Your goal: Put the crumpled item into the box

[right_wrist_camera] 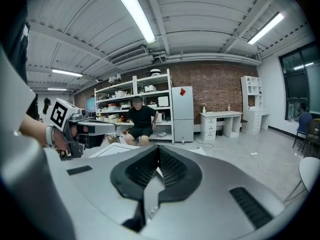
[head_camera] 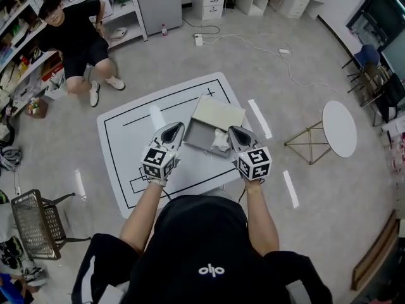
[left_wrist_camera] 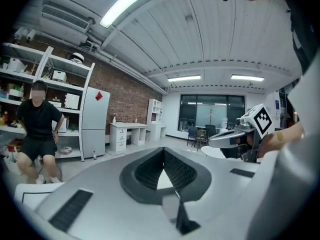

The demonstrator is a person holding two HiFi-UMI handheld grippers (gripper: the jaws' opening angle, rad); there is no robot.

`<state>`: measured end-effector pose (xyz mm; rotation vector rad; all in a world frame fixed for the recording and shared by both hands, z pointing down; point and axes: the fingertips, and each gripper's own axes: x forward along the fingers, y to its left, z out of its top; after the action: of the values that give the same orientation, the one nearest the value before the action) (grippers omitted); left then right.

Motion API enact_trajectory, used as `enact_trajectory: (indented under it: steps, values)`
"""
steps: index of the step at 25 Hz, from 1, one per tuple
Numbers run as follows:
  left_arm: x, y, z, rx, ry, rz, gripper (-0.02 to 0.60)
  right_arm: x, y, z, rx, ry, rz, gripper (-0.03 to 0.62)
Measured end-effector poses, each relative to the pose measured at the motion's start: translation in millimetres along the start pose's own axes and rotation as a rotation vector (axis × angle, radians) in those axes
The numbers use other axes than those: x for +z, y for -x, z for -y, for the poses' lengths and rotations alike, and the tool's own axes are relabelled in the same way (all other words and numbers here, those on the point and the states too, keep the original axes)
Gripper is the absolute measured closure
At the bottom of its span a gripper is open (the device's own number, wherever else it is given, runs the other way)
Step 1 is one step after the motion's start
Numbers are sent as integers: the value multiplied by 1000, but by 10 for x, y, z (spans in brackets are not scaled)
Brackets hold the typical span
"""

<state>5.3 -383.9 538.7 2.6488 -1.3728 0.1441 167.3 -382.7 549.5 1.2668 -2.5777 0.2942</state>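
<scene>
Left tongs (head_camera: pixel 176 127) clenched, jaws pressed together with nothing between them, and their own view looks level across the room, not down at the floor. Right tongs (head_camera: pixel 232 130) look the same: jaws closed tip to tip, empty. Both are held up in front of the person, side by side, with the open grey cardboard box (head_camera: pixel 201 133) showing between their tips, lower down and a little farther out. The crumpled white paper item (head_camera: pixel 220 142) lies inside that box, at its right near corner, clear of both tongs.

So the drop looks made and this reads as the closing step. If anything is left, it's bringing both tongs away without catching the raised pale flap (head_camera: pixel 218 112) on the box's far side.

Count: two tongs, one box, one crumpled item, one white floor mat with black lines (head_camera: pixel 123 144) under the box, one round white side table (head_camera: pixel 340 128) to the right, one seated onlooker (head_camera: pixel 76 37) far left
</scene>
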Motion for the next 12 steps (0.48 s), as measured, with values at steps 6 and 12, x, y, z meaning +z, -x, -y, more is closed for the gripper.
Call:
enact_trajectory:
  steps: [6,12]
  values:
    - [5,26,-20,-2,-3,3,574,35,4,-16,-8,6,8,585]
    - [-7,35,-22,-15,1,3,574,25,6,-1,-18,11,2,585]
